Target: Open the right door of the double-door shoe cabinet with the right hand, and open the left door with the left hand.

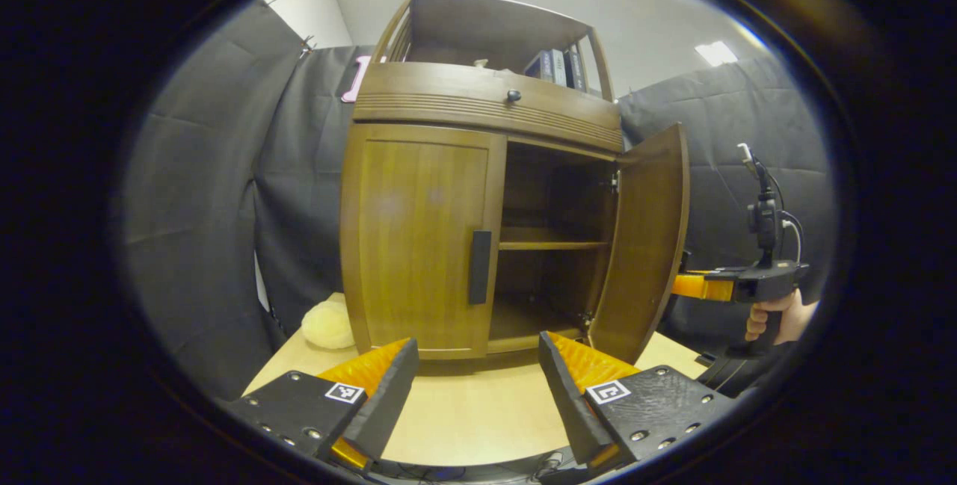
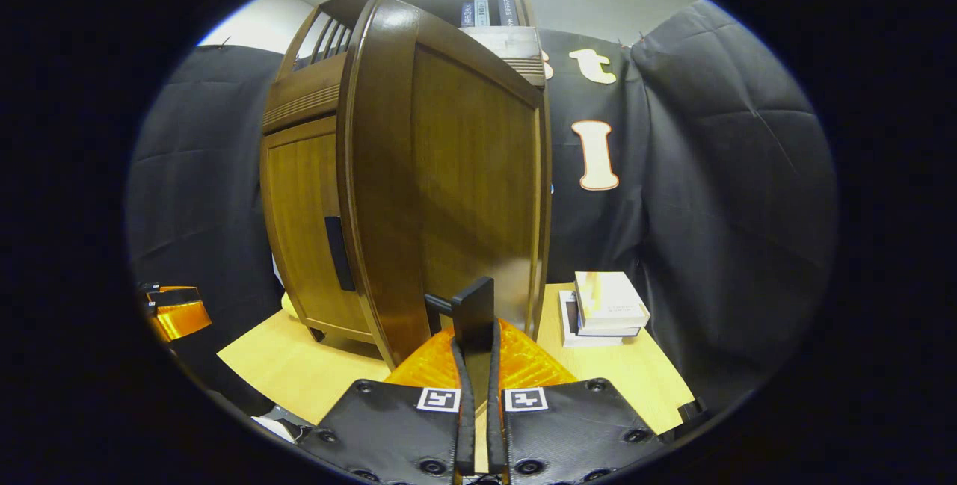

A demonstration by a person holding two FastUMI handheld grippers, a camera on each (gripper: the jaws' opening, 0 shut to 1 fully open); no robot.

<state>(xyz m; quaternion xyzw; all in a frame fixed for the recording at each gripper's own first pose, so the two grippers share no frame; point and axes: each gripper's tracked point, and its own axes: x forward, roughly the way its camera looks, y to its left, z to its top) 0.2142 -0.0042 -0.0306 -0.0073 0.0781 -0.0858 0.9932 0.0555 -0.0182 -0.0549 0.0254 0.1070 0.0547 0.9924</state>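
— Where is the shoe cabinet (image 1: 478, 193), and how do its doors stand?

— In the left gripper view it sits on a pale wooden tabletop (image 1: 463, 403), filling the centre. The left door (image 1: 419, 246) is flat shut, its dark vertical handle (image 1: 480, 267) at the inner edge. The right door (image 1: 649, 246) is swung wide toward three o'clock, showing a shelf (image 1: 552, 244) inside.

— And the right tool?

— In the right gripper view the right tool (image 2: 478, 377) is clenched on the right door's handle (image 2: 472, 314), both fingers pressing its sides at six o'clock, with the door's outer face rising just above. In the left gripper view it shows at three o'clock, beyond the open door's edge, gripped by a hand (image 1: 777, 318).

— The left tool?

— The left tool (image 1: 478, 365) is released, its fingers spread apart at six o'clock over the tabletop, near the cabinet's base but not touching it.

— Anything else around?

— A drawer with a small round knob (image 1: 513, 96) tops the doors, and books (image 1: 557, 68) stand on the open shelf above. A pale fluffy thing (image 1: 327, 324) lies at the cabinet's left foot, about eight o'clock. In the right gripper view, stacked books (image 2: 604, 307) rest on the tabletop at four o'clock.
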